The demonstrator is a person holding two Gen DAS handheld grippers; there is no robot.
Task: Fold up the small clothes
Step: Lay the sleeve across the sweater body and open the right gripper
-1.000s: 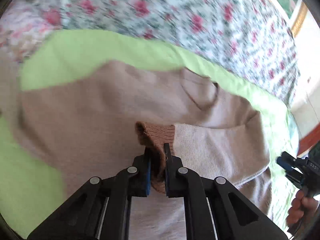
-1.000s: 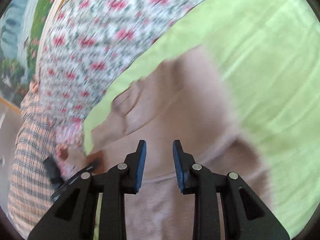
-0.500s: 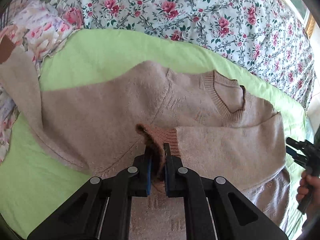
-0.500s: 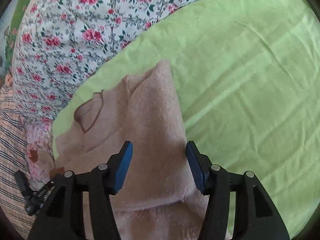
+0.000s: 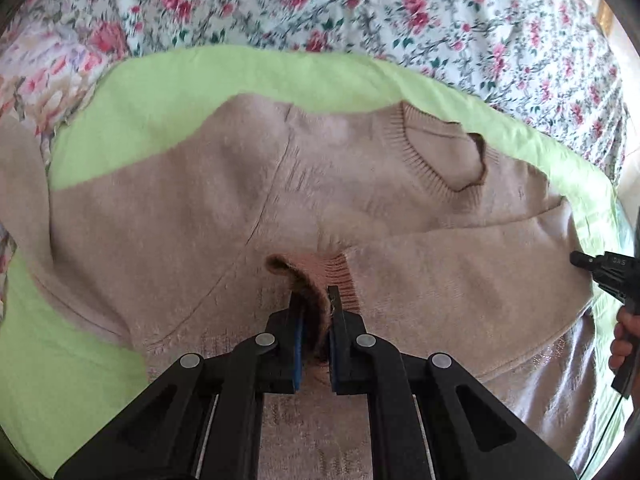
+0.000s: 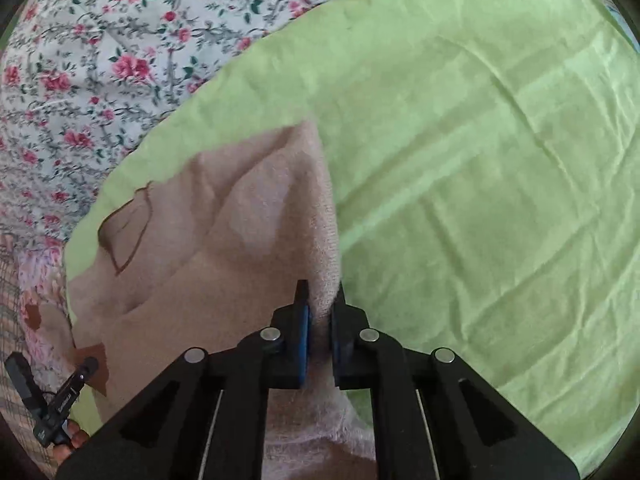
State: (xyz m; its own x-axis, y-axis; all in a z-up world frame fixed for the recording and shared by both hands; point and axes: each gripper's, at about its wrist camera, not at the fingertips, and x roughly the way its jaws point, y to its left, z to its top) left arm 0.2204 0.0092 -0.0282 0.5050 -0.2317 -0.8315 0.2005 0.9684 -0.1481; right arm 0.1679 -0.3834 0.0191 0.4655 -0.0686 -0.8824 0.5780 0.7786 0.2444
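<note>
A beige knit sweater [image 5: 304,184] lies spread on a light green sheet [image 5: 152,92], its ribbed neckline [image 5: 436,168] toward the upper right. One sleeve is folded across the body, and my left gripper [image 5: 314,300] is shut on its darker ribbed cuff [image 5: 316,270] over the middle of the sweater. In the right wrist view my right gripper [image 6: 319,300] is shut on the folded side edge of the sweater [image 6: 224,240] where it meets the green sheet [image 6: 480,160]. The other sleeve trails off the sheet at the left [image 5: 20,176].
A floral bedspread [image 5: 360,4] surrounds the green sheet on the far side, also in the right wrist view [image 6: 80,60]. The right gripper's handle and a hand show at the right edge [image 5: 616,276]. The left gripper's handle shows at the lower left [image 6: 52,396].
My right gripper was open over the sweater's side edge and has shut on it. My left gripper stays shut on the cuff, hardly moved.
</note>
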